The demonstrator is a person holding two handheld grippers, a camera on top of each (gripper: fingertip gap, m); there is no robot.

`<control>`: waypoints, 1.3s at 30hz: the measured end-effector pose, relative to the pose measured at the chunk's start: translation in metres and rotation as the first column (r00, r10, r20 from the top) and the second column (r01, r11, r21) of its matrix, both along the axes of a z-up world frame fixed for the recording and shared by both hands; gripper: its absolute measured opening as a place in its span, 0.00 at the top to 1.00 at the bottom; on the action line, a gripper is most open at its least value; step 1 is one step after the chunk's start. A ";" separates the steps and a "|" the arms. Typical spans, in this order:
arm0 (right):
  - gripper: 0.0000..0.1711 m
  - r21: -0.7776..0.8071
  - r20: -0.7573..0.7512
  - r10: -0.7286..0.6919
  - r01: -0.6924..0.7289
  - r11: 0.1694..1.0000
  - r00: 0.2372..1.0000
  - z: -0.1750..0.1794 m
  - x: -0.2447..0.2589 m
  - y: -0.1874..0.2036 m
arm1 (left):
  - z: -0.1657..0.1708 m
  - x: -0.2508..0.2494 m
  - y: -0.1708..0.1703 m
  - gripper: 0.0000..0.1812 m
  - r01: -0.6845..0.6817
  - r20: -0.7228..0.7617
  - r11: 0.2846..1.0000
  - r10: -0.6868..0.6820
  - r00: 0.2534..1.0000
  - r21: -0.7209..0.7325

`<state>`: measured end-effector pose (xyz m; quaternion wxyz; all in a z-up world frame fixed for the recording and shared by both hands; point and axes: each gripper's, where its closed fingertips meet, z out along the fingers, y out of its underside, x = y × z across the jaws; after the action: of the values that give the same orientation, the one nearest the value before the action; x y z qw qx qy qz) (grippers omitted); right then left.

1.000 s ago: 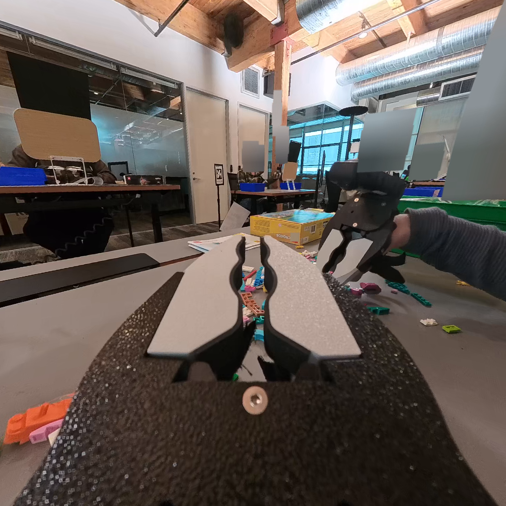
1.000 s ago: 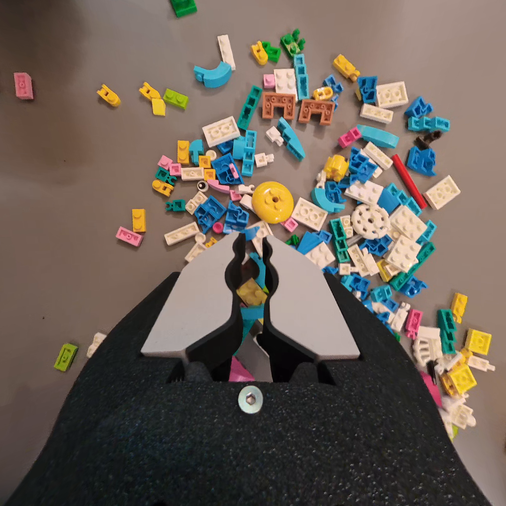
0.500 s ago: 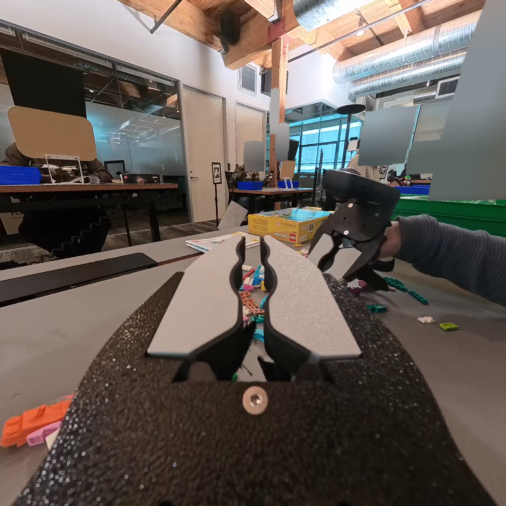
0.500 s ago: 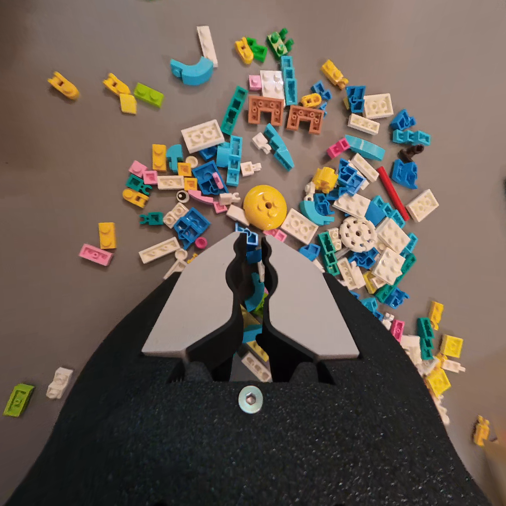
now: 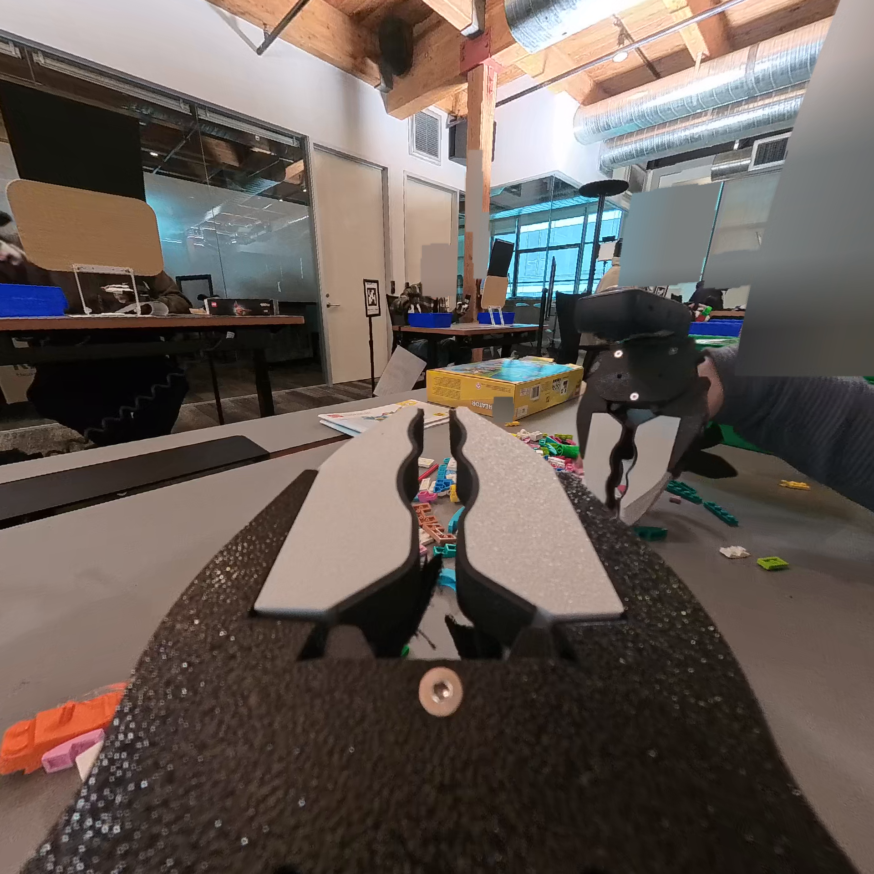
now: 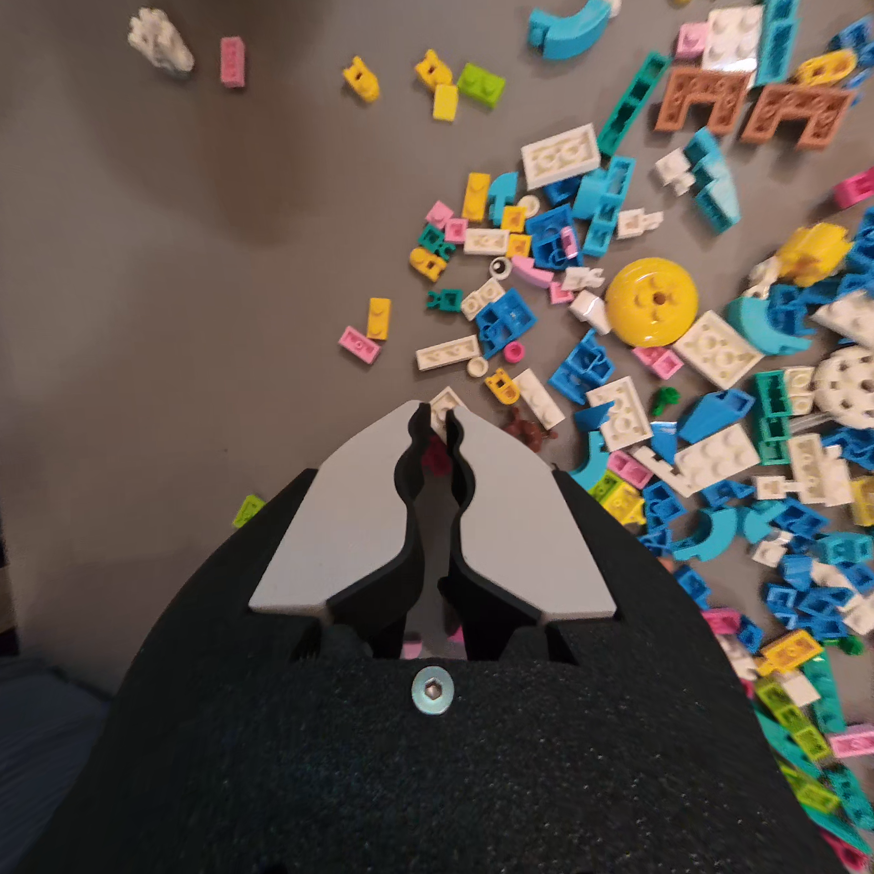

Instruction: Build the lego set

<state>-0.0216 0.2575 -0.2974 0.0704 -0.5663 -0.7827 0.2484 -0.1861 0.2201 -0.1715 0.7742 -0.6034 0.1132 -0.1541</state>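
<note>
Loose lego pieces (image 6: 629, 302) lie scattered on the grey table (image 6: 189, 284); the pile also shows in the left wrist view (image 5: 440, 487). My right gripper (image 6: 437, 412) hangs tips-down over the pile's left edge. Its jaws are almost shut, and a small dark pink piece (image 6: 434, 455) sits between them. The left wrist view shows the right gripper (image 5: 617, 503) with its tips low at the table. My left gripper (image 5: 435, 416) is held level in front of the pile, with its jaws a narrow gap apart and nothing between them.
A yellow lego box (image 5: 501, 383) and an instruction booklet (image 5: 373, 418) lie behind the pile. An orange and pink assembly (image 5: 52, 728) sits at the near left. A sleeved arm (image 5: 794, 440) reaches in from the right. A yellow round piece (image 6: 651, 301) lies mid-pile. The gap from one gripper's tips to the other's is roughly 20 cm. Measured from the fingertips, the yellow round piece (image 6: 651, 301) is 8 cm or so from the right gripper and 20 cm from the left.
My right gripper has moved left toward the pile's edge and its jaws have narrowed, now around a dark pink piece. My left gripper has stayed almost still.
</note>
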 end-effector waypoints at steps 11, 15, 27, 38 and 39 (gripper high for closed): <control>0.96 0.154 -0.029 -0.154 0.157 0.976 0.988 0.009 0.010 0.042 | 0.000 0.000 0.000 0.95 0.001 -0.001 1.000 -0.001 1.000 -0.001; 0.96 0.163 -0.011 -0.221 0.219 0.962 0.975 0.005 0.019 0.056 | 0.000 0.000 0.000 0.95 0.001 0.000 1.000 -0.001 1.000 -0.001; 0.97 0.244 -0.003 -0.300 0.291 0.925 0.954 0.004 0.036 0.080 | 0.000 0.000 0.000 0.95 0.002 0.003 1.000 -0.002 1.000 -0.003; 0.98 0.346 -0.099 -0.359 0.370 0.862 0.928 0.023 0.046 0.104 | 0.000 0.000 0.000 0.95 0.001 0.004 1.000 -0.001 1.000 -0.002; 0.98 0.356 -0.108 -0.365 0.379 0.854 0.925 0.025 0.047 0.106 | 0.000 0.000 0.000 0.95 0.001 0.004 1.000 -0.001 1.000 -0.002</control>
<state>0.0257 0.3638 -0.2727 0.2367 -0.6786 -0.6897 0.0883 -0.1858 0.2202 -0.1714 0.7738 -0.6038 0.1119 -0.1555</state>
